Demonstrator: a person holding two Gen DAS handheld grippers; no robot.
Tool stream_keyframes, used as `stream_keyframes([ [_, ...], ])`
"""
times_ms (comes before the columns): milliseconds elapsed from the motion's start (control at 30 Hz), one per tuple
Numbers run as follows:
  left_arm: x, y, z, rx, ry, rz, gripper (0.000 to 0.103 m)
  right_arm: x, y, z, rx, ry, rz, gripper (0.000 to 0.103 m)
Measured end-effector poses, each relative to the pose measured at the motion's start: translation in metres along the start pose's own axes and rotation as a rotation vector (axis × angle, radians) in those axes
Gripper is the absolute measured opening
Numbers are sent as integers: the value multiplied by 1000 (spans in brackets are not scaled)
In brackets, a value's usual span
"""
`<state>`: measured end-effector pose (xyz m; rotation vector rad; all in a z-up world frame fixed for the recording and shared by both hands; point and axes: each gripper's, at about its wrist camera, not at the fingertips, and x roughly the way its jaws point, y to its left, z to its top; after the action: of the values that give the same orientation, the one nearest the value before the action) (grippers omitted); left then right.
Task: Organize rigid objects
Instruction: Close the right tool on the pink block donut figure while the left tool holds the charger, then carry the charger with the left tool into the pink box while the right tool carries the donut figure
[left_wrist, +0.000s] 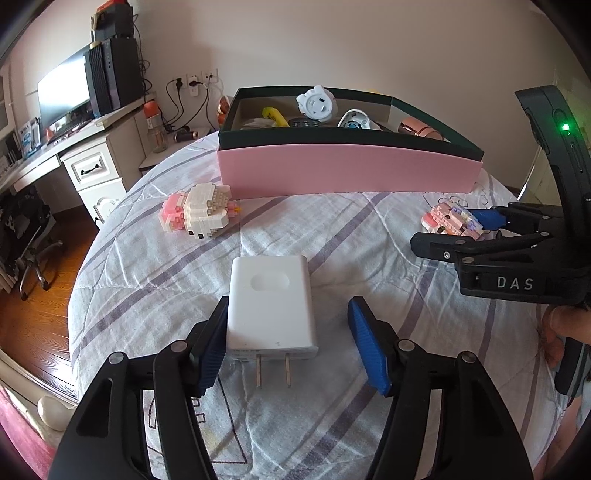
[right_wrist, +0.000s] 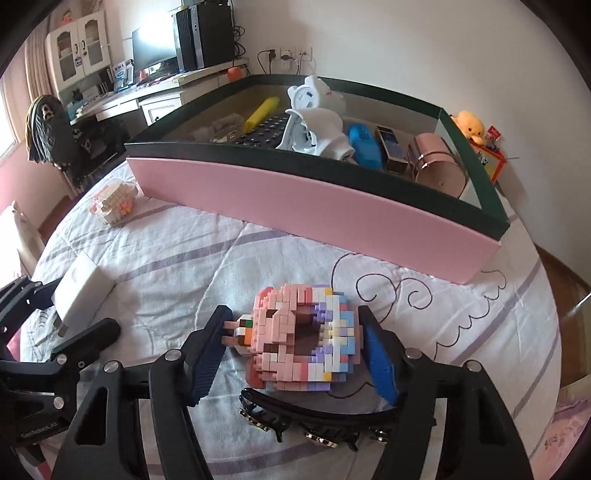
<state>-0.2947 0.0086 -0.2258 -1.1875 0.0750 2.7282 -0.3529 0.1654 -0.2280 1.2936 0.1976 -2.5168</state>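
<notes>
- The left gripper (left_wrist: 286, 341) stands open around the white charger (left_wrist: 271, 306), which lies flat on the quilt (left_wrist: 147, 288) with its prongs toward the camera. The left pad touches or nearly touches the charger's side; the right pad stands apart. This looks like the set-up for a side pinch.
- The right gripper (right_wrist: 295, 354) straddles the pink brick donut (right_wrist: 303, 339), one finger at 9 o'clock and one at 3 o'clock of it. The right pad is just beside the bricks, and a gap shows on the left, so I judge it open and not yet gripping.
- The pink box (left_wrist: 347, 173) sits at 12 o'clock of both tools, open-topped and already holding small items (a white clock-like toy, a yellow tube), so it is likely where loose pieces go.
- A white brick figure (left_wrist: 197, 212) lies at 11 o'clock of the charger, untouched.
- A black strap with metal studs (right_wrist: 314, 424) lies at 6 o'clock of the donut and could snag.
</notes>
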Motion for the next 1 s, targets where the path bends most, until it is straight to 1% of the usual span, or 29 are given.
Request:
stream_keyframes([
  [133, 0, 0, -1, 3, 0, 5, 63, 1, 4, -1, -15, 3, -17, 69],
  [200, -1, 1, -1, 0, -5, 9, 59, 0, 4, -2, -17, -7, -12, 69],
  [267, -2, 2, -2, -5, -15, 12, 47, -1, 5, -5, -22, -23, -20, 68],
  [333, -3, 2, -3, -2, -24, 1, 40, -3, 6, -6, -25, -27, -28, 68],
  [467, -4, 3, -3, -7, -30, -7, 40, -9, 6, -9, -17, -38, -30, 69],
  [533, -5, 5, -2, -16, -32, -20, 40, -12, 6, -10, -7, -39, -16, 69],
  [667, -6, 8, -1, -35, -35, -49, 40, -25, 4, -13, 6, -75, 4, 69],
  [900, -10, 4, 0, -30, -28, -38, 40, -43, -3, -15, 27, -116, 32, 69],
  [1000, -18, -1, 3, -22, -39, -36, 40, -51, -6, -17, 35, -133, 45, 69],
])
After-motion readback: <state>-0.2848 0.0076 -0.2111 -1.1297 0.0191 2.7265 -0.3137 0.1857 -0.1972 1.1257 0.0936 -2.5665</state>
